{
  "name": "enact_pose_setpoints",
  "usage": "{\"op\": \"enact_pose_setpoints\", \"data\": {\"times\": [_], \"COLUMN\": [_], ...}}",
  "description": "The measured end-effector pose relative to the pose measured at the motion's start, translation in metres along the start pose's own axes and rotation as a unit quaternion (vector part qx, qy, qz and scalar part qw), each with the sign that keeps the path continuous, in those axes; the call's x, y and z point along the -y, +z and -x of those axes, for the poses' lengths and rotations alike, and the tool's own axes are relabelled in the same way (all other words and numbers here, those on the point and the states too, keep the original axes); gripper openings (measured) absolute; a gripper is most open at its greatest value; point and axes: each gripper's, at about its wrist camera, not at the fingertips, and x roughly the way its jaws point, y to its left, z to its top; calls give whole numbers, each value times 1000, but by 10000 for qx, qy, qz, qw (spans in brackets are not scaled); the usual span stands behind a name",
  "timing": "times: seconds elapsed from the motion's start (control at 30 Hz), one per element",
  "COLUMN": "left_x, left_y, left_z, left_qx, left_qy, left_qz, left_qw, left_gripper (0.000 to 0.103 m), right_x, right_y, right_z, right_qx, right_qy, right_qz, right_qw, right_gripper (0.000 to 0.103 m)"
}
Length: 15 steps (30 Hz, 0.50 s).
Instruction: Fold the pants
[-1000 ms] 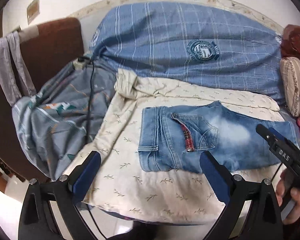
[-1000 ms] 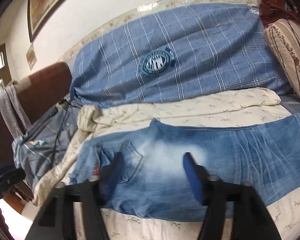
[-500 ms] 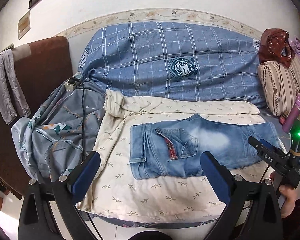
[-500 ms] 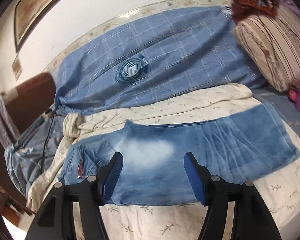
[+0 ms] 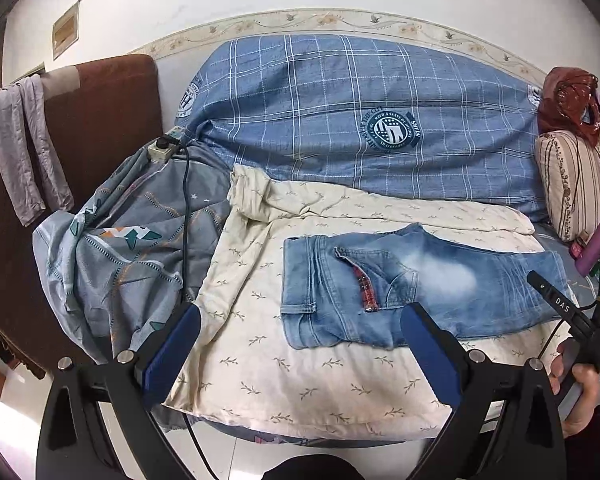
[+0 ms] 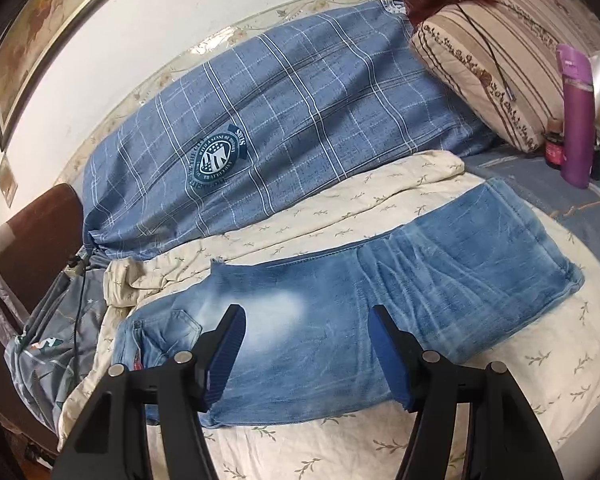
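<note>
You've backed both open, empty grippers, left [image 5: 300, 344] and right [image 6: 306, 344], away from the faded blue denim pants [image 5: 412, 284], now folded lengthwise at twelve o'clock, ready for cross-folding.

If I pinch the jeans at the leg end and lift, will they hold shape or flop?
Probably flop: the jeans lie limp and creased, already folded flat on the cream leaf-print quilt. The doubled denim looks fairly heavy, so the hem end would likely sag. The soft quilt may drag along rather than let them slide.
</note>
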Motion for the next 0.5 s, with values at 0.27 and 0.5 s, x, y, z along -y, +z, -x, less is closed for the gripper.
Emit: {"op": "enact_pose_setpoints", "data": {"times": [0.27, 0.5], "left_x": [10, 14], "left_y": [8, 8], "left_z": [3, -8], "left_qx": [72, -27], "left_qy": [-60, -91], "left_qz": [-186, -224], "left_qw": [9998, 9997], "left_gripper": [100, 100], "right_x": [11, 25], "right_y": [6, 10], "right_z": [3, 7], "right_qx": [90, 163], "right_qy": [-134, -295], "right_qz": [-159, -286], "right_qw": [9997, 9990], "right_gripper": [67, 67]}}
